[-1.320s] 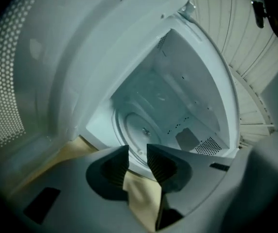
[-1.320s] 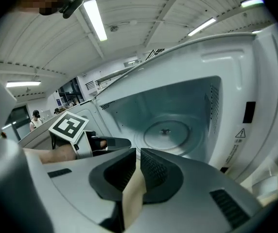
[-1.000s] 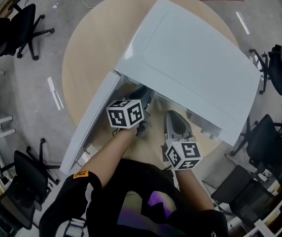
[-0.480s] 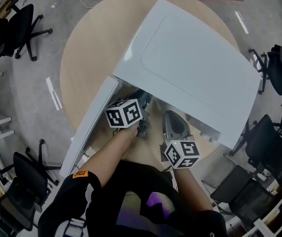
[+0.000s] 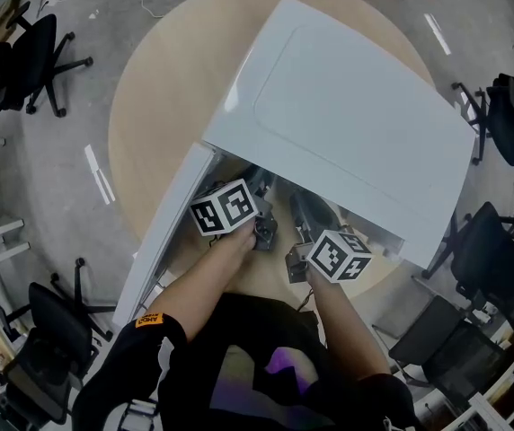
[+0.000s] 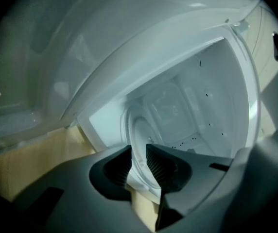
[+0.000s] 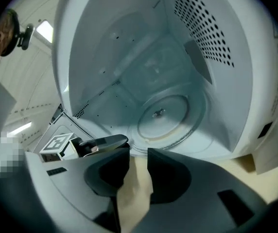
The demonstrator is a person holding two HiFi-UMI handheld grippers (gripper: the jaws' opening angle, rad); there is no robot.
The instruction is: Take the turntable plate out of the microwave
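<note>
While my left gripper (image 6: 138,166) pinches the plate (image 6: 140,130) by its rim and my right gripper (image 7: 138,171) hangs part-open, empty, I judge it may slip.

The microwave (image 5: 356,124) sits on the counter (image 5: 154,106), door (image 5: 163,241) swung left, turntable plate (image 7: 163,115) inside, left tool (image 6: 139,166) astride its rim, right tool (image 7: 138,171) just outside.

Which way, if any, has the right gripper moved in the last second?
Yes. In the head view the right gripper has pushed forward, closer to the front edge of the microwave, toward its open cavity.
</note>
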